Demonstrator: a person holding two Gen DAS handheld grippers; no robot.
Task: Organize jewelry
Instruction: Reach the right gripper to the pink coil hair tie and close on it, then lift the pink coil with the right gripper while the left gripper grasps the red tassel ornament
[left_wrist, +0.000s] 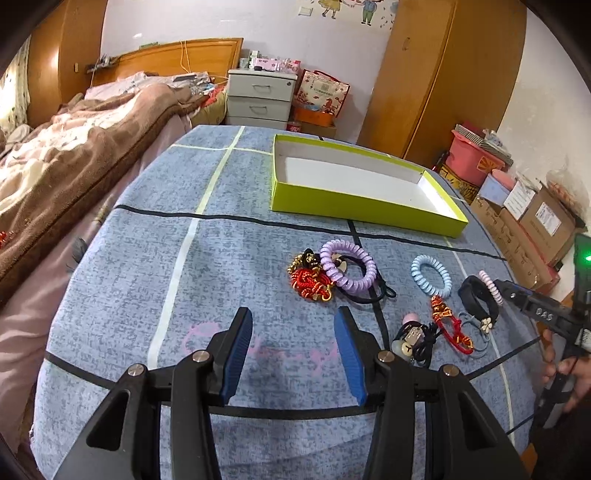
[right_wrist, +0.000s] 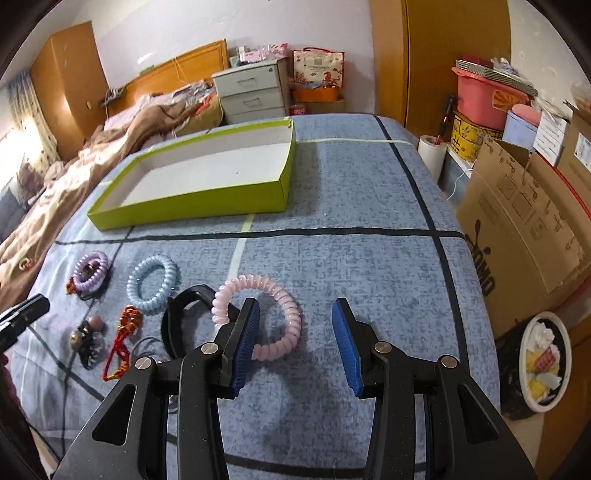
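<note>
Jewelry lies scattered on a blue-grey cloth. A purple coil band (left_wrist: 346, 267) rests on a red and gold cord charm (left_wrist: 312, 282). Right of them lie a light blue coil band (left_wrist: 431, 275), a black strap (left_wrist: 478, 301), a red knotted cord (left_wrist: 448, 325) and a small clip cluster (left_wrist: 413, 341). A pink coil band (right_wrist: 258, 317) lies just ahead of my right gripper (right_wrist: 295, 310), partly behind its left finger. Open and holding nothing, my left gripper (left_wrist: 293, 319) hovers just short of the purple band. The right one is open too. An empty lime-green tray (left_wrist: 369, 214) lies beyond.
A bed with a brown blanket (left_wrist: 74, 147) runs along the left. Cardboard boxes (right_wrist: 524, 229) and a pink bin (right_wrist: 484, 96) stand off the right edge. A waste bin (right_wrist: 543, 358) is on the floor at right. A grey drawer unit (left_wrist: 260, 98) is behind.
</note>
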